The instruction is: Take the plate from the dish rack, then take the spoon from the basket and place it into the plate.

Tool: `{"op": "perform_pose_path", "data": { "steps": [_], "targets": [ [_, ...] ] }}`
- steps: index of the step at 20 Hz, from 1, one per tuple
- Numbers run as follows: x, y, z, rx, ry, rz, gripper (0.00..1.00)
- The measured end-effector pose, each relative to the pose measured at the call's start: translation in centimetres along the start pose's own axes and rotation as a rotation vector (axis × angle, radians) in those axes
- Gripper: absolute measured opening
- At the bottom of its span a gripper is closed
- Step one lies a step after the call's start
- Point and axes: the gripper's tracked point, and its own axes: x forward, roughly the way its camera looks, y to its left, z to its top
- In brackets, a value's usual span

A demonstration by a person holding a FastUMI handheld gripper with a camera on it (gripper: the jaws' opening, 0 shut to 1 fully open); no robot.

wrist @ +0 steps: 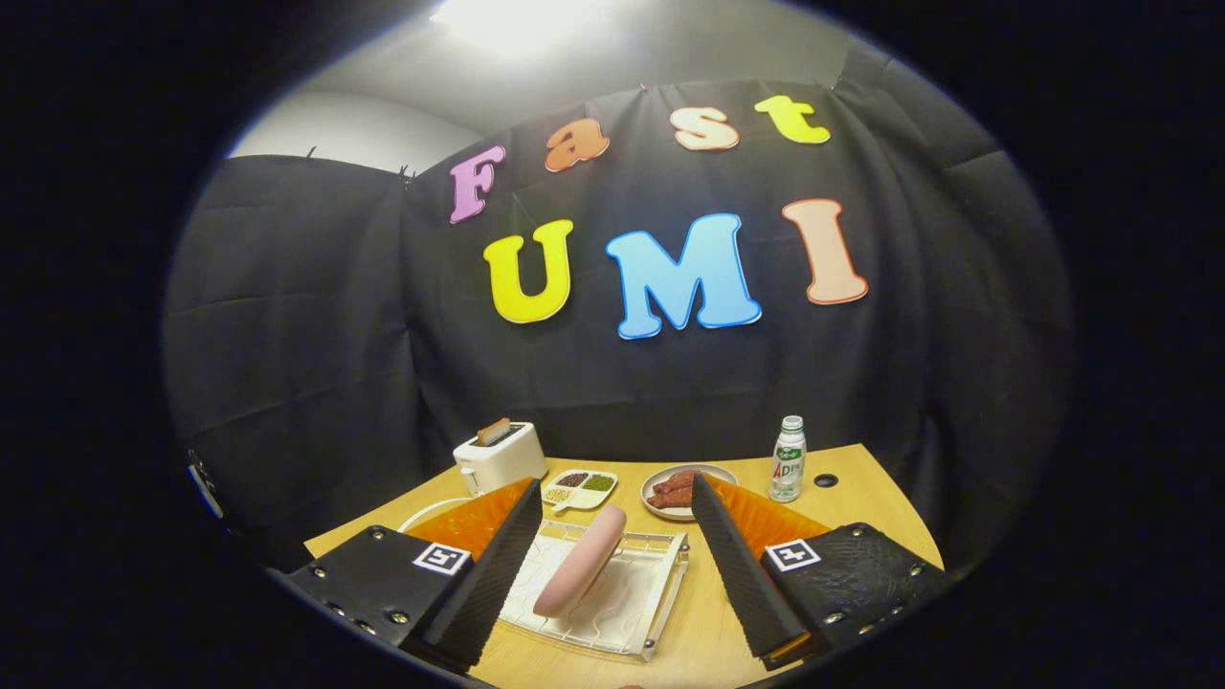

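Between spread fingers (498, 565) of gripper (612, 574), plate (581, 572) stands tilted in rack (660, 598); pinch rim squarely, lift straight.

dish rack (612, 612) near-left corner behind left finger | basket unidentifiable

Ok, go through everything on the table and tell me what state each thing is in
Gripper: open, fingers either side of the rack, holding nothing.
Plate: pink, standing on edge in the rack.
Rack: on the table, holds the plate.
Toaster: bread sticking out of the slot.
Bottle: upright, capped.
Dish: holds reddish food.
Tray: compartments filled.
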Motion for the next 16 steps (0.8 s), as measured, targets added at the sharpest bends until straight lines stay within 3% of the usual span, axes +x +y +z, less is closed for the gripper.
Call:
{"op": "perform_pose_path", "data": {
  "steps": [11, 16],
  "targets": [
    [9.3, 0.7, -7.4, -0.018, 0.418, 0.021, 0.97],
    [11.8, 0.5, -12.3, 0.032, 0.629, 0.031, 0.97]
  ]
}}
